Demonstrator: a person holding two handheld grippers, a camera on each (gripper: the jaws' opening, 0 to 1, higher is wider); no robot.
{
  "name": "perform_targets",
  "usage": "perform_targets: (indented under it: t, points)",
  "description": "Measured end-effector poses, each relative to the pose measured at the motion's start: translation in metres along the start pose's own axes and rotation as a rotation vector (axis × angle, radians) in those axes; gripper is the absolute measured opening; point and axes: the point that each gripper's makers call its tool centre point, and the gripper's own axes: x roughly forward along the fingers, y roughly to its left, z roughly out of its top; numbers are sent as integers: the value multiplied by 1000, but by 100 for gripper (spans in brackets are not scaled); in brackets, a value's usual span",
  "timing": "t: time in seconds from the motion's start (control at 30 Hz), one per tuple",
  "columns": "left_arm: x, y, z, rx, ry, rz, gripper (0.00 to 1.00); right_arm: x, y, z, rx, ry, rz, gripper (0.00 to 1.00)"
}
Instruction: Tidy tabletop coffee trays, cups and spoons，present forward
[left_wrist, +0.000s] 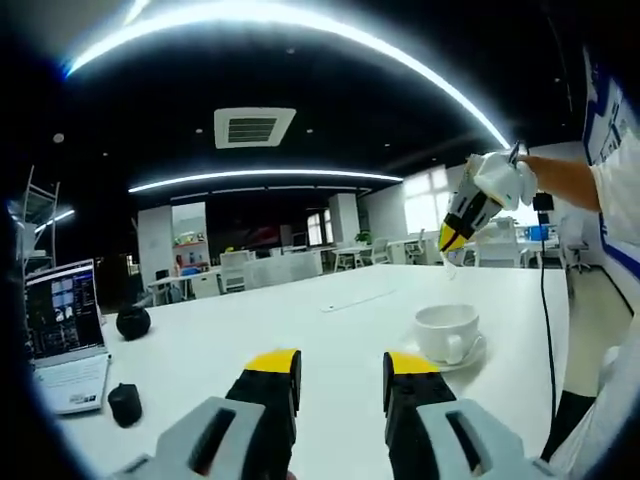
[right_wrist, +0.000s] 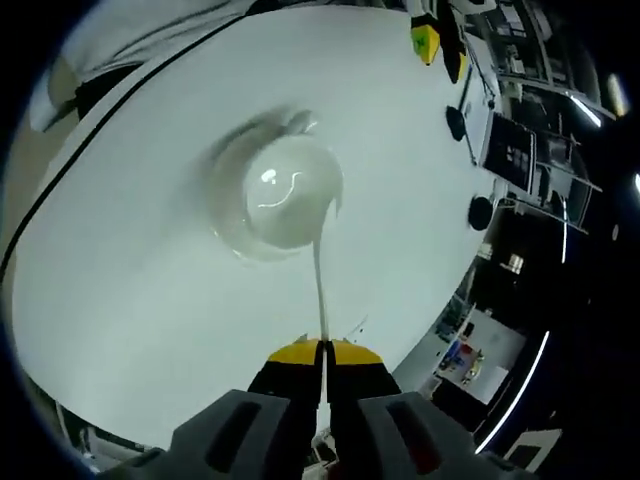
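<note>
- In the left gripper view, the left gripper (left_wrist: 342, 372) rises from the bottom edge with its yellow-tipped jaws parted, a clear gap between them and nothing held; it sits low over the white counter (left_wrist: 300, 330).
- Just past the left gripper, toward the right of that view, a white cup (left_wrist: 447, 331) stands upright on a white saucer (left_wrist: 476, 352), its handle turned toward the camera.
- To the left in the same view, a small dark cylinder (left_wrist: 125, 404) stands near the counter's edge beside an open laptop (left_wrist: 66, 335), and a round black object (left_wrist: 133, 322) lies a little farther back.
- Further out on the counter, a thin pale strip (left_wrist: 356, 299) lies flat; what it is cannot be told.
- Above the cup, the right gripper (left_wrist: 452, 240) hangs in the air, pointed downward, held by a person's hand (left_wrist: 508, 180) with a bare forearm reaching in from the right.
- In the right gripper view, the right gripper (right_wrist: 322, 352) is clamped tight on the handle of a white spoon (right_wrist: 320, 280), its jaws closed against it.
- The spoon runs from the jaws down toward the cup (right_wrist: 290, 195); its far end appears in line with the cup's rim, and whether it touches cannot be told.
- Beyond the cup in this view, the left gripper (right_wrist: 437, 40) shows at the counter's far edge.
- Far back in the left gripper view, rows of white tables and chairs (left_wrist: 270, 268) stand under a dark ceiling with long light strips.
</note>
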Motion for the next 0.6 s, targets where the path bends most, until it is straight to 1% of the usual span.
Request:
perform_targets:
  t: [0.17,0.37,0.4,0.53,0.6]
  points:
    - [-1,1,0,-10,-5,9,34,11,-1,14,-56,16,-18,3]
    - [-2,2,1,-21,-16,18,35,17,-9,31,-144,56,-99,3]
    - [-2,2,1,-21,-15,17,35,17,-13,33,-185,75,-127,3]
    - [-1,2,0,-28,-17,19,35,22,-15,43,-294,128,-185,3]
    - [-1,1,1,-32,-19,19,35,26,-11,48,-324,134,-194,3]
